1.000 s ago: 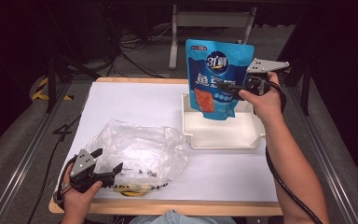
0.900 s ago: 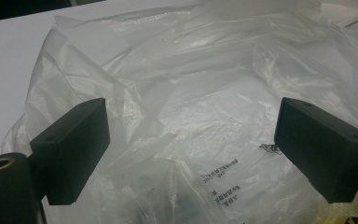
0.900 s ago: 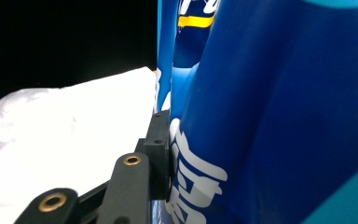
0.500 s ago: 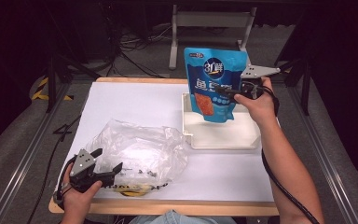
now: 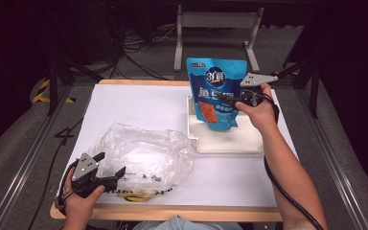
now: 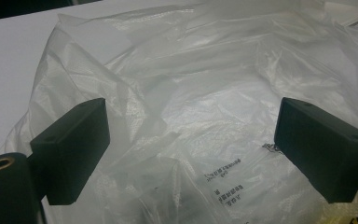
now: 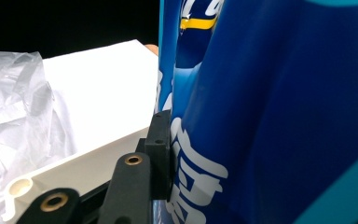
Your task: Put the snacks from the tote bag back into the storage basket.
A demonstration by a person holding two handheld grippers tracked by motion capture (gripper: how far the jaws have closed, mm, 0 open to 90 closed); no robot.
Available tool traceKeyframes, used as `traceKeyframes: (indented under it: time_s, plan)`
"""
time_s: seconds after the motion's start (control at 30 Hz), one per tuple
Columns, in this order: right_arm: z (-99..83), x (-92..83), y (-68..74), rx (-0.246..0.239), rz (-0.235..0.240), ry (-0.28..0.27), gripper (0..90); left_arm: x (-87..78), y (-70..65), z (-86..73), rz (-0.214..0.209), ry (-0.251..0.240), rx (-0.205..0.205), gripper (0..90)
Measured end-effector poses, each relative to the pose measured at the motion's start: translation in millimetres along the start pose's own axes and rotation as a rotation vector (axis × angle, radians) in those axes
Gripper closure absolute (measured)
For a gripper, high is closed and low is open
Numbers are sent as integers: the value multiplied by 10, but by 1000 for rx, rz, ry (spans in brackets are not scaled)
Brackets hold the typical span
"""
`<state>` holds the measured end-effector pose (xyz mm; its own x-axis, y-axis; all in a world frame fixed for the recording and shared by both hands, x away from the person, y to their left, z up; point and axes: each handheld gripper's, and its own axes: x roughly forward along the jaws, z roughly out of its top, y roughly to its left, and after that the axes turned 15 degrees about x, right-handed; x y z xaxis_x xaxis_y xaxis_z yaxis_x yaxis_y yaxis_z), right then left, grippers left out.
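1. high view: the right gripper (image 5: 230,98) is holding the blue pouch (image 5: 215,93) upright, its long axis vertical, its bottom edge just above the white tray (image 5: 227,141). the left gripper (image 5: 106,172) is resting at the near edge of the clear plastic bag (image 5: 143,155), well left of the tray on the desk (image 5: 139,103).
2. left gripper view: the fingers (image 6: 72,149) are standing apart over the bag, pinching nothing.
3. right gripper view: the fingers (image 7: 161,154) are clamping the pouch's side, the tray's rim (image 7: 79,170) lying just below; the right hand is the nearer one for setting it down.
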<state>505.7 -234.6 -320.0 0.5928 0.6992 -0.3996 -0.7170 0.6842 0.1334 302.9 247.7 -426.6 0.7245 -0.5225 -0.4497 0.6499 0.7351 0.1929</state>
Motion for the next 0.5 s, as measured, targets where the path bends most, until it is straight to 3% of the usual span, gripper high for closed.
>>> traceKeyframes:
  time_s: [0.5]
  plan:
    - [-153,64,-69,-7,-2,-25,643,-6,6,-7,4,3,-2,111]
